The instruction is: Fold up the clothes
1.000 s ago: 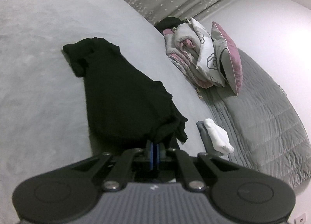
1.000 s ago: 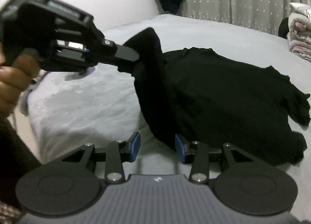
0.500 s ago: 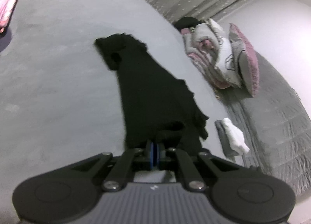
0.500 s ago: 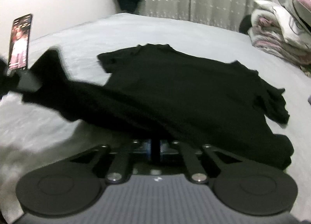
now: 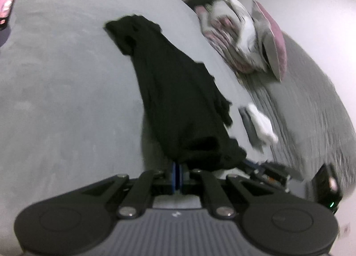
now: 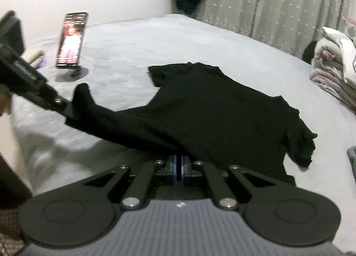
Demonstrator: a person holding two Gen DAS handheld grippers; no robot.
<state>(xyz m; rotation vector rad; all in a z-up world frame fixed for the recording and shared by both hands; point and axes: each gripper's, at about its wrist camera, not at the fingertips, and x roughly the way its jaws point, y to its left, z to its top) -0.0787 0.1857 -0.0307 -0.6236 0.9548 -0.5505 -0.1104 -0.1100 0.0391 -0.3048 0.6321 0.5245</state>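
Observation:
A black T-shirt (image 6: 222, 113) lies spread on the pale grey bed sheet (image 6: 138, 40), its collar towards the far side. My right gripper (image 6: 178, 162) is shut on the shirt's near hem. My left gripper (image 6: 69, 111) comes in from the left in the right wrist view, shut on the hem's other corner, and the hem stretches lifted between the two. In the left wrist view the black T-shirt (image 5: 175, 91) runs away from my left gripper (image 5: 177, 168), whose pads pinch its bunched near edge. The right gripper's body (image 5: 267, 170) shows at lower right there.
A phone (image 6: 71, 39) stands on a round holder at the bed's left. Folded bedding and pillows (image 5: 247, 40) are stacked at the head, with a grey quilt (image 5: 311, 100) beside them. A white cloth on a dark item (image 5: 260, 122) lies near the shirt. Curtains (image 6: 278, 5) hang behind.
My right gripper, open around the hanging hem a second ago, has shut on it. The left gripper moved away to the left, and the hem now stretches between them.

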